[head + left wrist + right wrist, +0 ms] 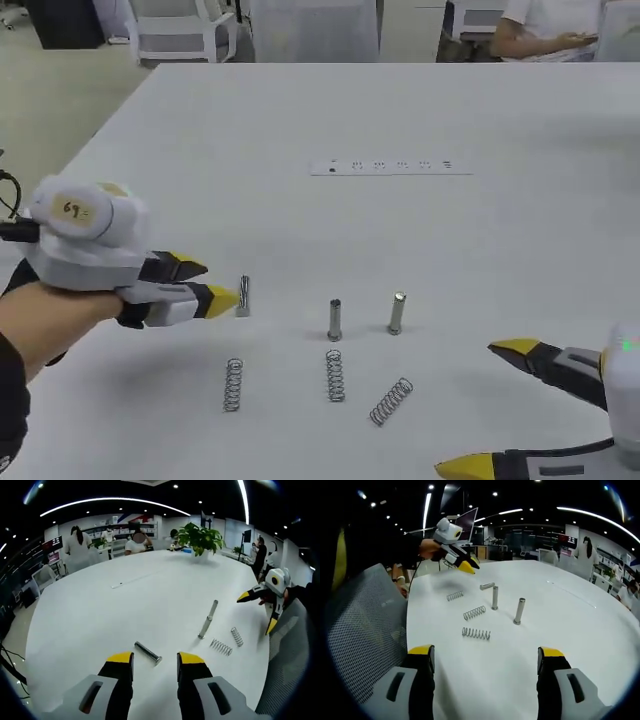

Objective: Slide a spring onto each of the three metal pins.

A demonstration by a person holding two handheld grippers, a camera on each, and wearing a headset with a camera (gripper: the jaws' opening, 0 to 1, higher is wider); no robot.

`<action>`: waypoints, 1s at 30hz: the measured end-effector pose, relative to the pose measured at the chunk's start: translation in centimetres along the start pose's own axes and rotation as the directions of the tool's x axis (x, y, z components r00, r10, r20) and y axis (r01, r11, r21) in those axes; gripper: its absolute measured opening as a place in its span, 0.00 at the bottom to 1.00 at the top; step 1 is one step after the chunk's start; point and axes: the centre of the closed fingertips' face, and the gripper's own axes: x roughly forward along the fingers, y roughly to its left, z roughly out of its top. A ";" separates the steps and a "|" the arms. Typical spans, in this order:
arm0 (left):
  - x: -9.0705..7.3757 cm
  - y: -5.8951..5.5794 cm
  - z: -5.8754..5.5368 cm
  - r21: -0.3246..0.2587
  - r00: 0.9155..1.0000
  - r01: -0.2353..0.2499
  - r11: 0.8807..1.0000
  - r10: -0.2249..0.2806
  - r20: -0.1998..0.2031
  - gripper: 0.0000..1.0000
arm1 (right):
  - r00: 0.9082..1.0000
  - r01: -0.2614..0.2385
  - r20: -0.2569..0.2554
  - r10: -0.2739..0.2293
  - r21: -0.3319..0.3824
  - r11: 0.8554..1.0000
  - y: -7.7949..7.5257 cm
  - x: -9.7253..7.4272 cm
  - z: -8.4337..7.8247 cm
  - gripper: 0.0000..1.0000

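Two metal pins stand upright mid-table [335, 319] [397, 312]. A third pin [244, 296] lies on its side in the right gripper view [487, 586]. My left gripper [213, 284] is open, its lower fingertip right beside that pin. The pin [147, 652] rests just beyond the gap of my left gripper [154, 658]. Three springs lie flat in front of the pins [233, 385] [335, 375] [391, 400]. My right gripper [478, 408] hovers wide open and empty near the front right, short of the springs [476, 633].
A white power strip [390, 166] lies farther back on the white table [520, 240]. Chairs [185, 30] and a seated person [545, 30] are beyond the far edge. A potted plant [200, 537] stands at one end.
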 end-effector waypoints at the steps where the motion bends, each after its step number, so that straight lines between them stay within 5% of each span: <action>1: 0.3 0.1 -0.1 -0.004 1.000 -0.005 1.000 0.005 -0.009 0.27 | 1.000 -0.001 -0.001 0.001 -0.001 1.000 0.0 0.0 0.0 0.84; 20: 3.5 1.8 -0.7 -0.148 0.989 -0.110 0.983 0.094 -0.113 0.19 | 1.000 -0.004 0.003 0.004 0.002 1.000 0.2 0.1 0.0 0.83; 30: 5.3 2.6 -1.9 -0.125 0.972 -0.165 0.978 0.140 -0.188 0.12 | 1.000 -0.003 0.003 0.003 0.007 1.000 0.2 0.1 0.0 0.83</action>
